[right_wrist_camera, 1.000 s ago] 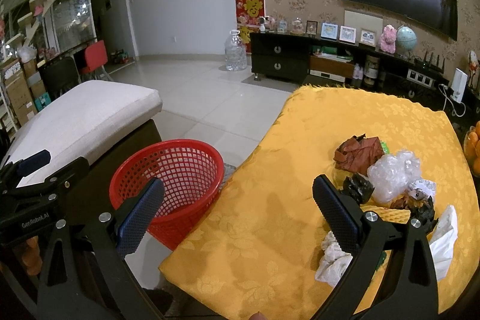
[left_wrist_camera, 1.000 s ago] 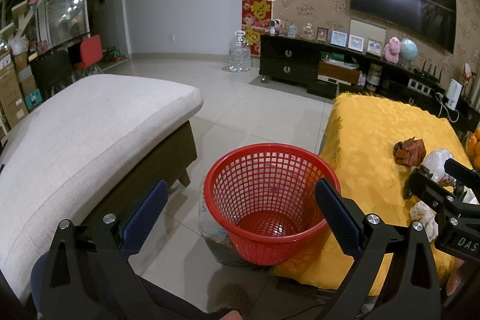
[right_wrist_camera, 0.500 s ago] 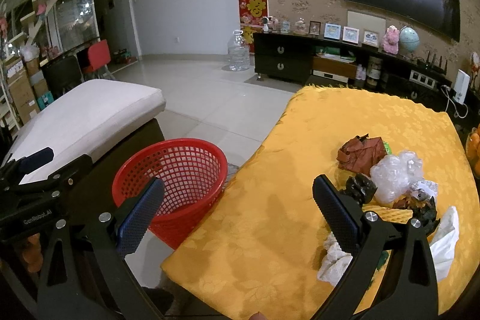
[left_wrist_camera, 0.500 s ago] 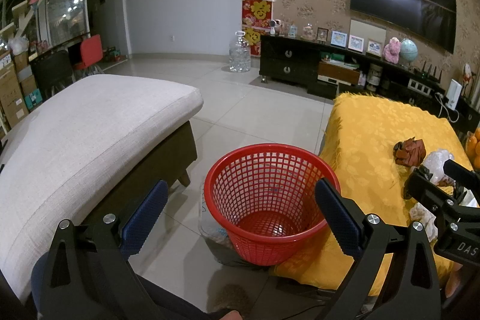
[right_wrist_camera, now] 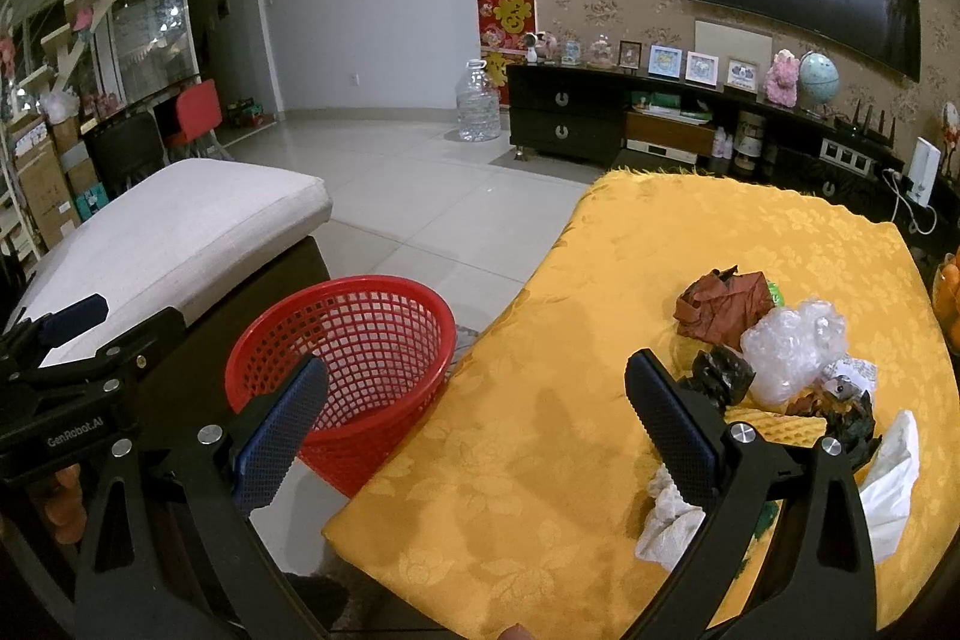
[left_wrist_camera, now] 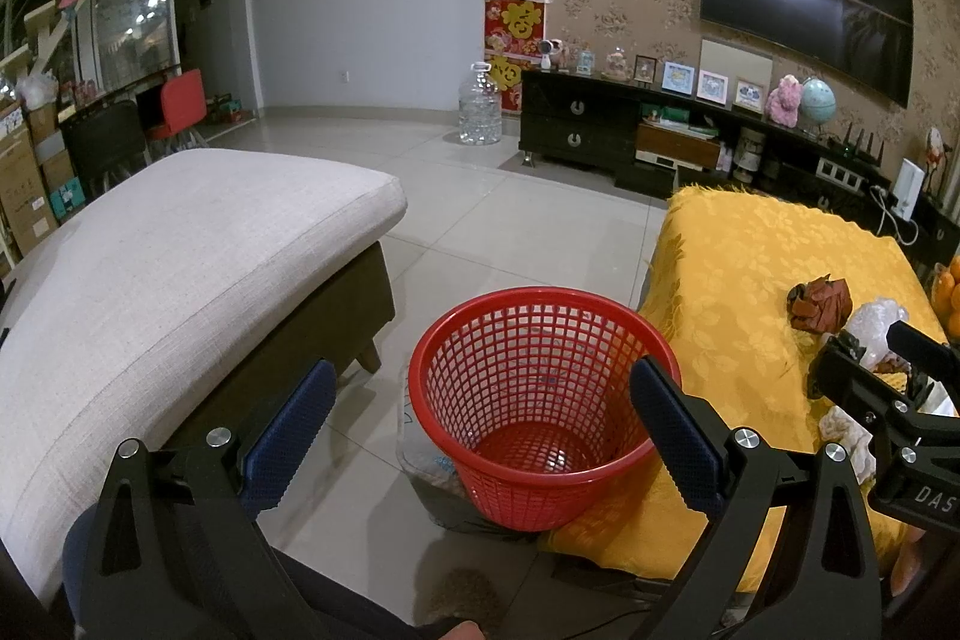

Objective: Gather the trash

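A red mesh basket point(left_wrist_camera: 543, 400) point(right_wrist_camera: 360, 358) stands on the floor beside the table with the yellow cloth point(right_wrist_camera: 600, 400) point(left_wrist_camera: 738, 292). My left gripper point(left_wrist_camera: 480, 436) hovers open over the basket, nothing between its fingers. Trash lies piled on the cloth: brown crumpled paper point(right_wrist_camera: 723, 304) point(left_wrist_camera: 819, 301), clear bubble wrap point(right_wrist_camera: 792, 346), a black wrapper point(right_wrist_camera: 723, 370), a yellow honeycomb piece point(right_wrist_camera: 780, 424) and white tissues point(right_wrist_camera: 894, 484). My right gripper point(right_wrist_camera: 474, 430) is open above the cloth's near left part, left of the pile, holding nothing.
A beige cushioned sofa point(left_wrist_camera: 168, 268) borders the basket on the left. A grey bin point(left_wrist_camera: 432, 478) sits under the basket. Oranges point(right_wrist_camera: 948, 292) lie at the table's right edge. A black TV cabinet point(left_wrist_camera: 630, 142) and a water jug point(left_wrist_camera: 479, 109) stand far back across tiled floor.
The right gripper has shifted slightly rightward and forward over the table, so the basket sits farther right in its view. The left gripper has barely moved.
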`<state>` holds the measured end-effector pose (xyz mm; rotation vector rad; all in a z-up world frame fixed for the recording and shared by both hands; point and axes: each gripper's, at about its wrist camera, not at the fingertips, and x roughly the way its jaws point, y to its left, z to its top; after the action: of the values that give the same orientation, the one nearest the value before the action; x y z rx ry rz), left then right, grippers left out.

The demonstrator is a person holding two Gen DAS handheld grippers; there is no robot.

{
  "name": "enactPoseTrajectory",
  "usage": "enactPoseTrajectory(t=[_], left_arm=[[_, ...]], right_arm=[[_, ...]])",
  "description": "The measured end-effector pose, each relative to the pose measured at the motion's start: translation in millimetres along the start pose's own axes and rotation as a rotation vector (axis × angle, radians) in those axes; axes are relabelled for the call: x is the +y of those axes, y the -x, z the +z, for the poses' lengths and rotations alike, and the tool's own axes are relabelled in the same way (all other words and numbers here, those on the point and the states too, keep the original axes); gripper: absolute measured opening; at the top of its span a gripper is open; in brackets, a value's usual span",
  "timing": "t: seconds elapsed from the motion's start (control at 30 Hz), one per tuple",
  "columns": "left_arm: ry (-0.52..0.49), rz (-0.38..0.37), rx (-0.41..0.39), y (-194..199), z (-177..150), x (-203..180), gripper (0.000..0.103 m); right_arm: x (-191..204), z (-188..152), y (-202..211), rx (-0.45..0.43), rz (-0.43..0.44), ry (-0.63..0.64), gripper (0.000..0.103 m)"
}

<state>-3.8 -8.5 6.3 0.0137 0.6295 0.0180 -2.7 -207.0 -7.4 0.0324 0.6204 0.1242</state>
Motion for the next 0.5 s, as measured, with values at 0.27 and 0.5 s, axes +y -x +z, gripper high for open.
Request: enactPoseTrajectory(t=[0.27,0.5], left_arm=[[-0.001,0.000,0.000,-0.3,-0.4,-0.2,0.095],[0.000,0.001,0.000,-0.3,-0.8,-0.1,0.095]], right_arm=[[-0.8,0.0,0.1,0.001,-0.001,0.000,0.097],[-8.8,-1.6,3.5,-0.005,-0.015,-0.015,0.097]])
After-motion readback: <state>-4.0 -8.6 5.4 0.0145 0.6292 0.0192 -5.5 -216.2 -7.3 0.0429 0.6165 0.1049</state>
